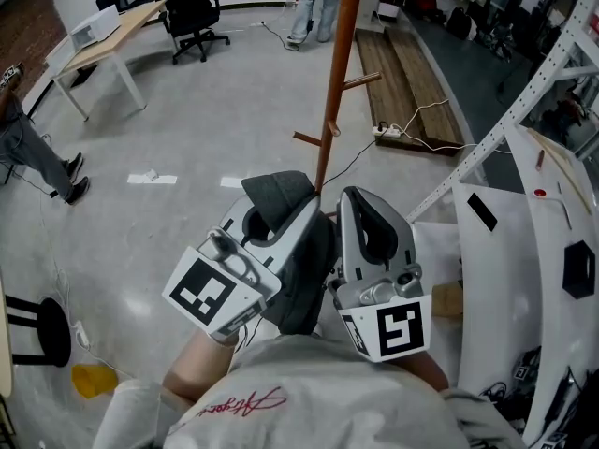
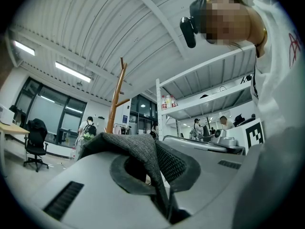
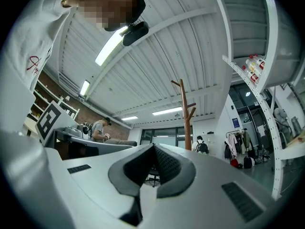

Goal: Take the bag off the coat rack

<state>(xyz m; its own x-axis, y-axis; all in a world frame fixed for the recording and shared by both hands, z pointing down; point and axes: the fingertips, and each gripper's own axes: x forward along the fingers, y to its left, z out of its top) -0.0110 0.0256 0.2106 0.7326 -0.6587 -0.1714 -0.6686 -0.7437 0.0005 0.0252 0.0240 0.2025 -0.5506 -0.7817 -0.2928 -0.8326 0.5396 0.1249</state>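
Note:
A dark grey fabric bag (image 1: pixel 301 279) hangs between my two grippers, close to the person's chest. My left gripper (image 1: pixel 285 204) is shut on a fold of the bag (image 2: pixel 128 144), and the cloth drapes over its tips (image 2: pixel 153 149). The bag hangs free of the wooden coat rack (image 1: pixel 335 82), which stands just ahead on the floor with bare pegs. In the left gripper view the coat rack (image 2: pixel 116 99) rises behind the bag. My right gripper (image 1: pixel 358 199) sits beside the left, shut (image 3: pixel 153 149), with nothing between its pads. The coat rack (image 3: pixel 183 113) shows beyond it.
A white metal shelf unit (image 1: pixel 524 92) and white panels stand at the right. Wooden planks (image 1: pixel 402 73) and a power strip with a cable (image 1: pixel 393 131) lie past the rack. A desk (image 1: pixel 103 40) and an office chair (image 1: pixel 192 12) are at the far left, a black stool (image 1: pixel 42 330) at the near left. People stand around.

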